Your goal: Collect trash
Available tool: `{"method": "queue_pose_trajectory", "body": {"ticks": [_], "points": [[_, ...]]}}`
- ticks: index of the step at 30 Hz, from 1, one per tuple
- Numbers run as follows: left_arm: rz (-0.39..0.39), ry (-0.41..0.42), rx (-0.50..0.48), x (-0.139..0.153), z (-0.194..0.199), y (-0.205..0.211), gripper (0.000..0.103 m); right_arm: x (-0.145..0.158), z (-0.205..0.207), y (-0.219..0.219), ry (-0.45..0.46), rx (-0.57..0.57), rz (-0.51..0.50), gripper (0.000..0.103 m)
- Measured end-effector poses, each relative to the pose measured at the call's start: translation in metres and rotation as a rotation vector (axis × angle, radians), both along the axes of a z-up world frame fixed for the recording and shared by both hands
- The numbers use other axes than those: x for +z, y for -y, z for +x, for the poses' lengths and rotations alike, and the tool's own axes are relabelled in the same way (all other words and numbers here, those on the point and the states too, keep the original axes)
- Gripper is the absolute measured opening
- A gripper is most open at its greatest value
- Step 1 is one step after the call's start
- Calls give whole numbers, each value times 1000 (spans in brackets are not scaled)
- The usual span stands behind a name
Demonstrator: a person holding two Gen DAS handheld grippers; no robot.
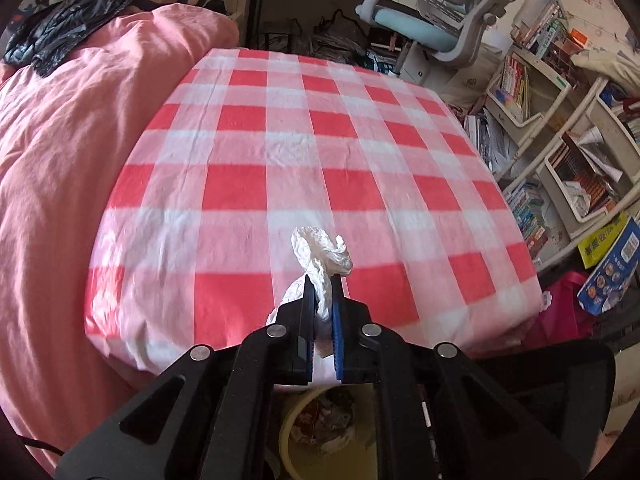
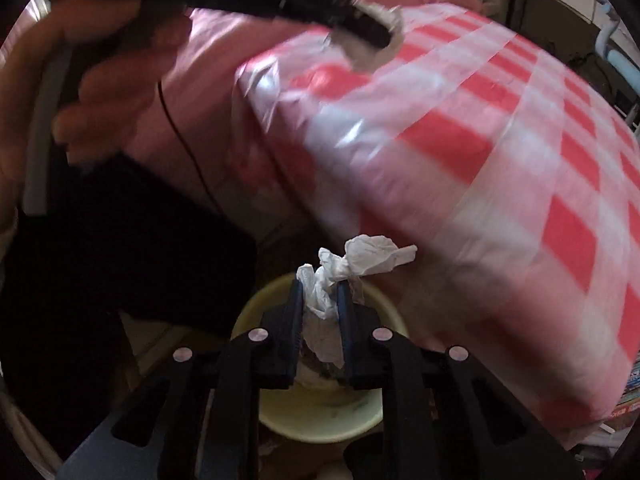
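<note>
Crumpled white tissue wad (image 1: 322, 258) is clamped between the closed jaws of the left gripper (image 1: 321, 280), held above the near edge of the red-and-white checked plastic tablecloth (image 1: 304, 152), with the pale yellow round plastic bin (image 1: 290, 432) partly visible below the jaws. A second crumpled white tissue (image 2: 352, 268) is pinched in the right gripper (image 2: 320, 286), jaws closed on it, directly over the same bin (image 2: 320, 420), which holds other scraps. Pink quilt (image 1: 60, 160) lies left of the table; a grey-and-blue desk chair (image 1: 432, 20) and cluttered white bookshelves (image 1: 552, 128) stand beyond it.
</note>
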State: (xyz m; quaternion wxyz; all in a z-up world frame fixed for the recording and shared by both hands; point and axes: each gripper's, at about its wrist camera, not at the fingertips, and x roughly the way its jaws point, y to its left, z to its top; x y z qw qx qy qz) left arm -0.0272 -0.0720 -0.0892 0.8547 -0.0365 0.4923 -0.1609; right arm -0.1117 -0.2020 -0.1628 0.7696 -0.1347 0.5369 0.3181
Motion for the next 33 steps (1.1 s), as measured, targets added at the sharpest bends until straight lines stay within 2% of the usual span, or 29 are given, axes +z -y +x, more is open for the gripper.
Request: {"method": "queue_pose_trajectory", "body": {"ticks": [1,2,3,5,6,9,11,12,14,16,18,23,26,28,30,33], "points": [[14,-12,-11,-4,-11,3,7,-12,-7,-4,-29,14,-34,25],[28,-24,-21,-8,-19,5,7,-23,-13,-5,-67,20,-60,39],[36,-33,-29,-12,-26,6,7,-28,-18,-4,-76,9,-77,49],[53,-61,-47,-20,-41,10,7,-23,-20,4,-69,-27,-81,51],[60,-77,-56,-24,-48,12,7,-15,-19,10,-53,-49,-76,56],[80,-151,-117,-41,-68,25,7,21,-14,31,44,-119,-83,67],[81,-243,-208,-58,-84,38,8,49,-5,46,122,-156,-94,71],[97,-285,-258,-67,-93,45,8,63,0,54,171,-176,-98,76],[150,-302,-317,-73,-104,54,19,88,9,68,265,-221,-93,80],[181,-259,-334,-66,-110,58,51,105,17,82,339,-271,-66,83],[185,-190,-302,-52,-107,55,63,118,19,89,405,-304,-14,91],[111,13,-108,0,-83,24,78,144,36,104,595,-367,113,95],[101,137,5,33,-63,5,85,148,43,102,669,-417,130,95],[104,202,64,52,-44,-7,91,147,56,105,691,-464,132,95],[112,251,118,68,-24,-17,91,145,66,109,688,-512,149,95],[134,292,191,79,2,-29,93,138,80,116,641,-569,191,95]]}}
